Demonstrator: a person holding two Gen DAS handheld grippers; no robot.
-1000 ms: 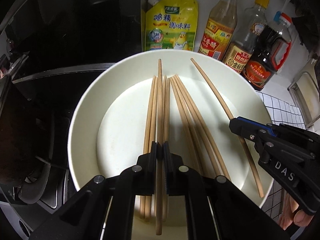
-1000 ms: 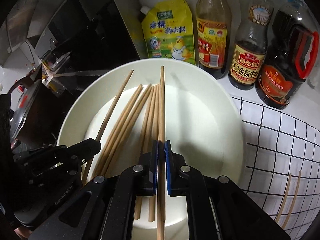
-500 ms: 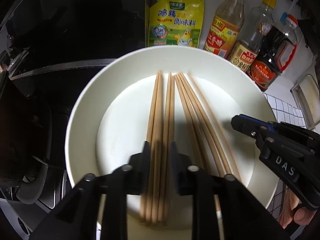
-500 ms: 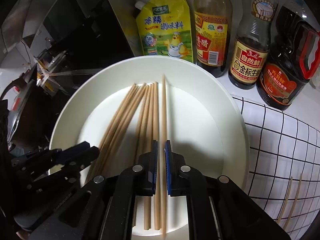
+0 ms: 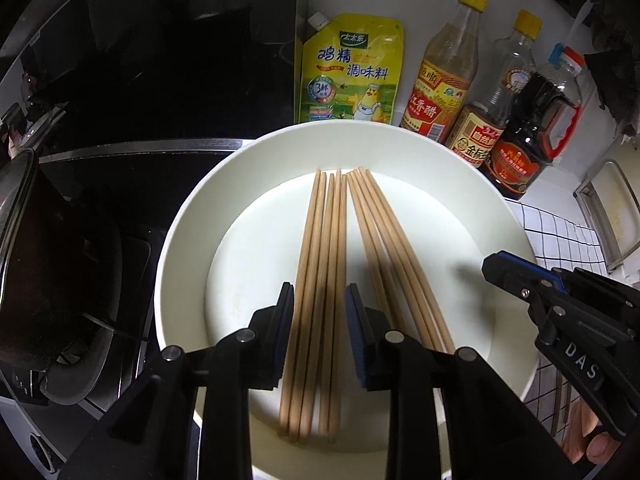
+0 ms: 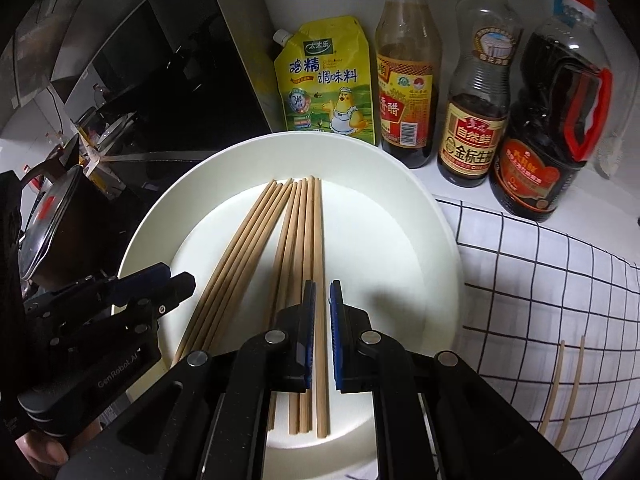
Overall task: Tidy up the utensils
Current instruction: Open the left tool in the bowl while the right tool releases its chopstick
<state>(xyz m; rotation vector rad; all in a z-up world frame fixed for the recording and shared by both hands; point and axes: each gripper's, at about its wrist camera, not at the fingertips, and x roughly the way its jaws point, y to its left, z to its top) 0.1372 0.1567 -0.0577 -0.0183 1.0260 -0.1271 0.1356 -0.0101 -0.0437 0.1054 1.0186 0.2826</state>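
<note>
Both hand-held grippers hover with fingers apart, left [image 5: 318, 312] and right [image 6: 322, 312], over the chopsticks [image 5: 320, 280] in the plate [image 5: 460, 184]. Closing may clamp several chopsticks together.

right gripper [image 6: 321, 336] jaws slightly apart over chopsticks [image 6: 296, 264] lying in white plate [image 6: 420, 264], w/ left gripper [image 6: 160, 284] nearby.

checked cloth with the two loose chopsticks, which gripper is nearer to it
Right. The right gripper hovers over the right side of the plate, next to the checked cloth. The left gripper is over the plate's left half, farther away.
</note>
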